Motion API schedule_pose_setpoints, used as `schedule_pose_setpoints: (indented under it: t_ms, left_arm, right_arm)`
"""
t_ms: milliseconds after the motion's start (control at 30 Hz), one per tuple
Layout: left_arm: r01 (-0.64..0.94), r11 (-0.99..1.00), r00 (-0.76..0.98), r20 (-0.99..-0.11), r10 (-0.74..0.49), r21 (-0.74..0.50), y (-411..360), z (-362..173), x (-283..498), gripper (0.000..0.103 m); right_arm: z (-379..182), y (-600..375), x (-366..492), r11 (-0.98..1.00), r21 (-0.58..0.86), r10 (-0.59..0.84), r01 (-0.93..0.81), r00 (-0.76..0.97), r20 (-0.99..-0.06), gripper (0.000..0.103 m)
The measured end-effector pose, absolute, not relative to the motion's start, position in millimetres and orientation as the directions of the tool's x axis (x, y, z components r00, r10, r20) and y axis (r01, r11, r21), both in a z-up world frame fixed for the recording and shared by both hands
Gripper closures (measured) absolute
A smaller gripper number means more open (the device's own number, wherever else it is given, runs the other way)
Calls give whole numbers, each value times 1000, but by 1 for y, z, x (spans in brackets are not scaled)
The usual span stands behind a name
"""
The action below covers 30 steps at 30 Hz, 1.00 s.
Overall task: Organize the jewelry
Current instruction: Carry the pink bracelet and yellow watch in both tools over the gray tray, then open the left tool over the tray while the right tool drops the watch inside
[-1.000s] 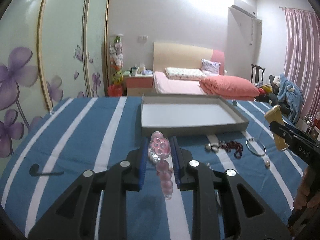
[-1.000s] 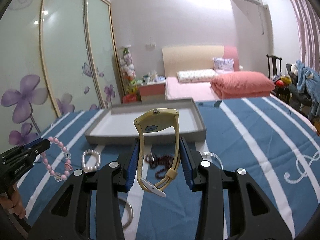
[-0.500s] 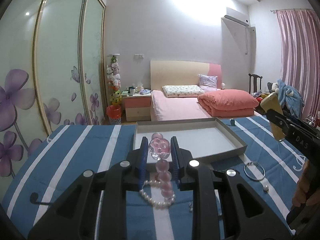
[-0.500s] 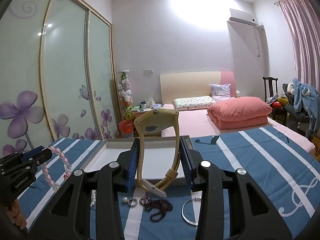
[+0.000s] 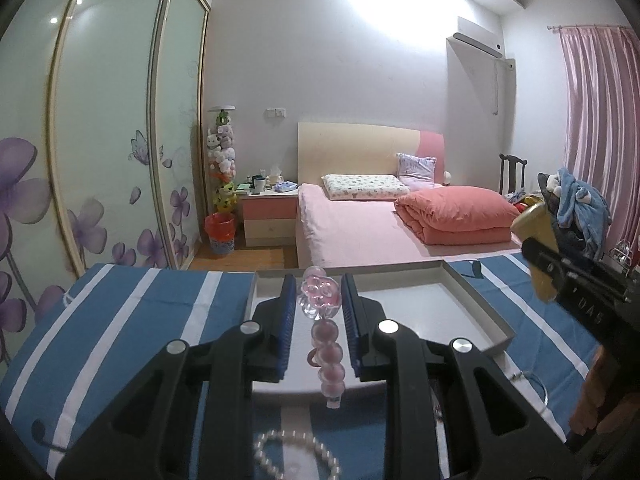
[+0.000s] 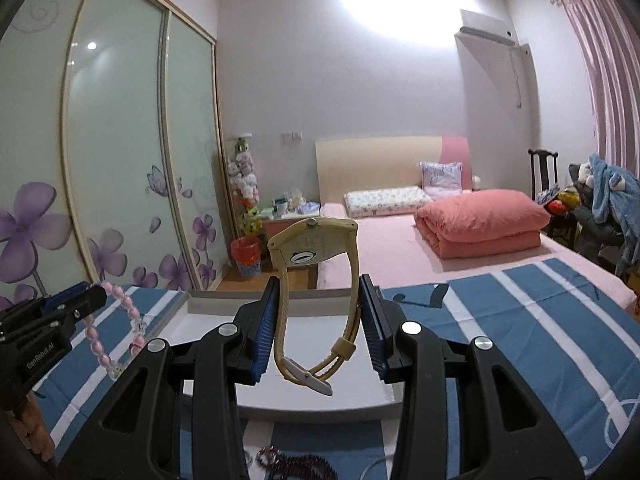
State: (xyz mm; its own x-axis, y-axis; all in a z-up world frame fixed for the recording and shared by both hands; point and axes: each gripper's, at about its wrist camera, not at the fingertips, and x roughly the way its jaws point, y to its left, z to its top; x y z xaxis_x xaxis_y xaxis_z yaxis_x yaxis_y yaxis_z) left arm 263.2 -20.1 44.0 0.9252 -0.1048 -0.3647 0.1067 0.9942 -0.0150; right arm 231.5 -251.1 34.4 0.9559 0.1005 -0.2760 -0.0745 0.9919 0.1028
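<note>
My left gripper (image 5: 318, 300) is shut on a pink bead bracelet (image 5: 324, 320) and holds it above the near edge of the grey tray (image 5: 492, 320). The bracelet also shows in the right wrist view (image 6: 116, 328), hanging from the left gripper (image 6: 80, 300). My right gripper (image 6: 318, 308) is shut on a cream wristwatch (image 6: 316, 280) held over the grey tray (image 6: 192, 300); that gripper shows at the right of the left wrist view (image 5: 540, 256). The tray looks empty inside.
On the blue striped cloth (image 5: 120, 320) in front of the tray lie a white pearl bracelet (image 5: 296, 452), a silver bangle (image 5: 540, 388) and a dark red bead string (image 6: 296, 464). A pink bed (image 5: 360, 224) stands beyond the table.
Both grippers have risen and moved forward towards the tray with their pieces still held. The loose jewelry on the cloth has slid down and partly out of view.
</note>
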Motion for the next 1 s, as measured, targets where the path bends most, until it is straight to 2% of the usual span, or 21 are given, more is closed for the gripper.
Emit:
schedule_pose_setpoints:
  t_ms: [267, 567, 700, 833, 900, 1000]
  left_arm:
    - [126, 991, 897, -423, -130, -39, -30, 25, 319, 80]
    - [115, 989, 838, -527, -145, -90, -25, -10, 357, 80]
    - [117, 989, 827, -543, -149, -94, -24, -20, 361, 80]
    - [109, 989, 821, -551, -146, -100, -23, -24, 365, 78]
    - [102, 989, 822, -551, -144, -106, -21, -23, 365, 73]
    - [96, 989, 826, -546, -143, -113, -18, -19, 363, 70]
  right_arm:
    - [9, -249, 279, 991, 117, 112, -70, 906, -408, 63]
    - [-24, -239, 311, 989, 132, 133, -68, 800, -586, 63]
    - [-30, -238, 315, 989, 134, 133, -63, 774, -619, 62]
    - [-29, -235, 315, 989, 130, 136, -69, 768, -625, 54]
    - [-27, -237, 317, 989, 131, 137, -70, 773, -620, 47]
    - [-22, -237, 316, 989, 134, 135, -67, 783, -607, 46]
